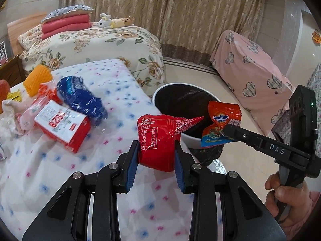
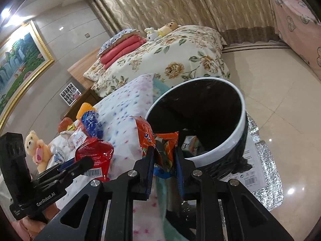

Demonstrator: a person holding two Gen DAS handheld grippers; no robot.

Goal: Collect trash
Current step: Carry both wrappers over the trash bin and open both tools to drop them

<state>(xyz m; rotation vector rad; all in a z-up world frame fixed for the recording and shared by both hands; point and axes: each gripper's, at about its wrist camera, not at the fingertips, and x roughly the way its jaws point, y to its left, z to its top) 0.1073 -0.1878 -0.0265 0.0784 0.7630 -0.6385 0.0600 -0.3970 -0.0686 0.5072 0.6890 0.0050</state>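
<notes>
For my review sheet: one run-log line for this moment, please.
left gripper: shut on red wrapper | right gripper: shut on Ovaltine packet | bin: beside bed, nothing dropped yet

Red packet (image 1: 158, 140) between the blue pads (image 1: 131, 166); orange Ovaltine packet (image 1: 219, 124) right of it; white-rimmed black bin (image 1: 172, 87) beyond; blue-and-pink-dotted white cloth (image 1: 112, 76) below.

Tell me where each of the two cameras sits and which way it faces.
Left wrist view: on the left claw, looking down over the dotted cloth toward the bin; its fingers pinch a red wrapper; the right claw and the hand holding it show at right.
Right wrist view: on the right claw, facing the bin; it grips an orange Ovaltine packet; the left claw shows at left.
Shared: bin, both wrappers, flowered bed, curtains.
</notes>
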